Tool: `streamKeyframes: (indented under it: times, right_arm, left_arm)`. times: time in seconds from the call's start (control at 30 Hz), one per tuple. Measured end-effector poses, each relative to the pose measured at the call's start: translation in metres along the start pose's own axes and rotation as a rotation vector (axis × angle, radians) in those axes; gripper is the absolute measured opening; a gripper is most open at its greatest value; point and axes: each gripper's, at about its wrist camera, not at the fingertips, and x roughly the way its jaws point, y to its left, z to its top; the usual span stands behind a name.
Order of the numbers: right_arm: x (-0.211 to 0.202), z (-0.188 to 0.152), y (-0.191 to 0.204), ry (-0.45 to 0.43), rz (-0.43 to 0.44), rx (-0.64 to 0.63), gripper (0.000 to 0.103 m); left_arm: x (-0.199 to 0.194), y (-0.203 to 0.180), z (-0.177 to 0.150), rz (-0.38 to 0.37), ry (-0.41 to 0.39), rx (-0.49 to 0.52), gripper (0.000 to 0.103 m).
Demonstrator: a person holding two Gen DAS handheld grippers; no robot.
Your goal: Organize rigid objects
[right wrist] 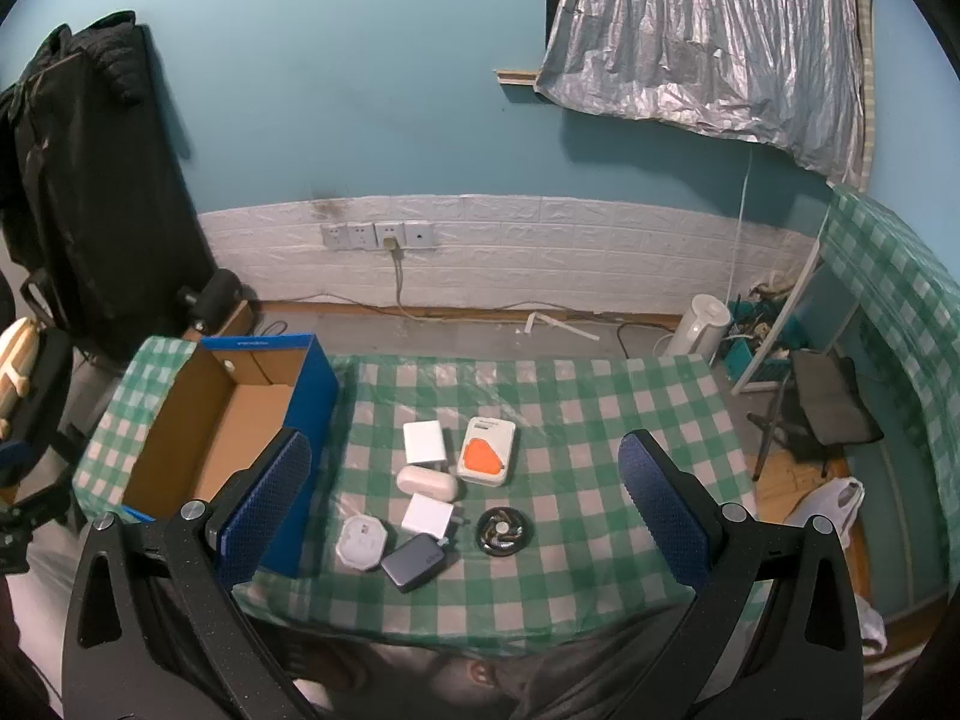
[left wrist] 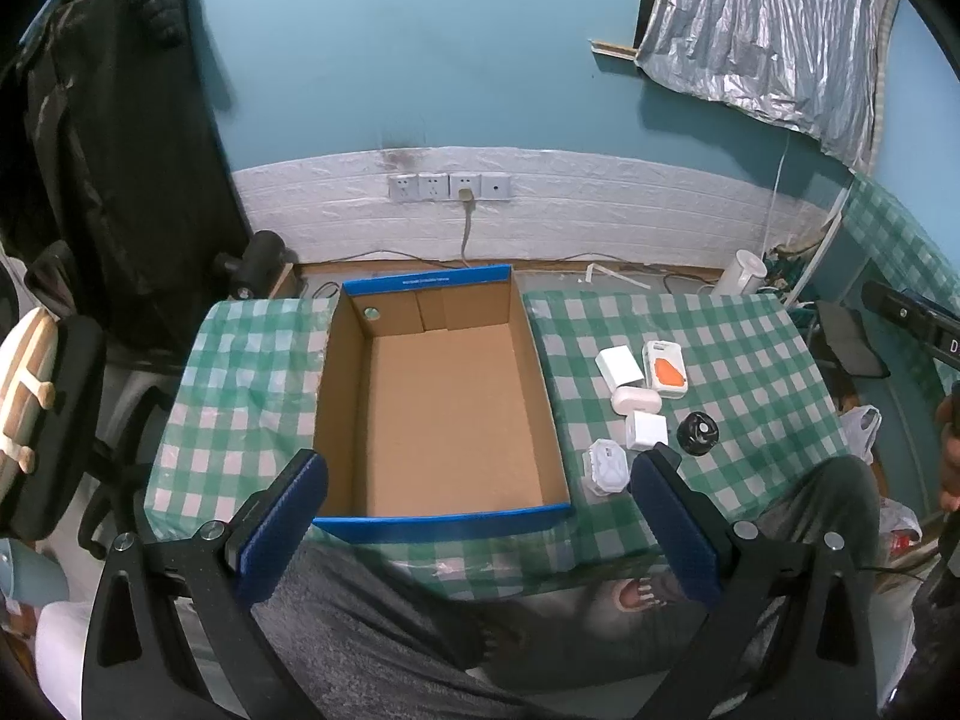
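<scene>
Box (left wrist: 441,414) sat on the left part of the desk (left wrist: 750,348), open-topped, blue-edged, nothing inside but bare cardboard floor. Left tool (left wrist: 477,516) hung above its near rim, jaws wide, gripping nothing. Right of the box, a cluster on the checked cloth: white block (right wrist: 425,441), orange-faced case (right wrist: 486,452), oval case (right wrist: 427,480), charger (right wrist: 428,513), octagonal case (right wrist: 360,542), grey pack (right wrist: 414,561), black disc (right wrist: 503,531). Right tool (right wrist: 462,516) hovered over the cluster, jaws wide, empty; the items lay below and between its fingers, untouched.
</scene>
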Motion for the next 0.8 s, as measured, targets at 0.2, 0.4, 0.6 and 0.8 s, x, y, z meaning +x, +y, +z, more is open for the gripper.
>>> streamKeyframes:
  times: [0.2, 0.4, 0.6, 0.8]
  right_arm:
    - [0.0019, -0.0032, -0.0003, 0.003, -0.001, -0.002, 0.101]
    - [0.0017, -0.0029, -0.0007, 0.005, -0.003, -0.004, 0.101]
    - [0.0014, -0.0023, -0.0009, 0.004, -0.002, -0.003, 0.101]
    - [0.0013, -0.0028, -0.0016, 0.004, -0.001, -0.006, 0.101]
  left_arm:
    - [0.0, 0.0001, -0.0003, 0.002, 0.001, -0.001, 0.102]
    - [0.0, -0.0005, -0.0003, 0.0, 0.001, -0.001, 0.102]
    - [-0.0002, -0.0009, -0.0001, 0.0, 0.0, 0.0, 0.102]
    - [-0.0001, -0.0013, 0.0003, 0.002, 0.0, 0.001, 0.102]
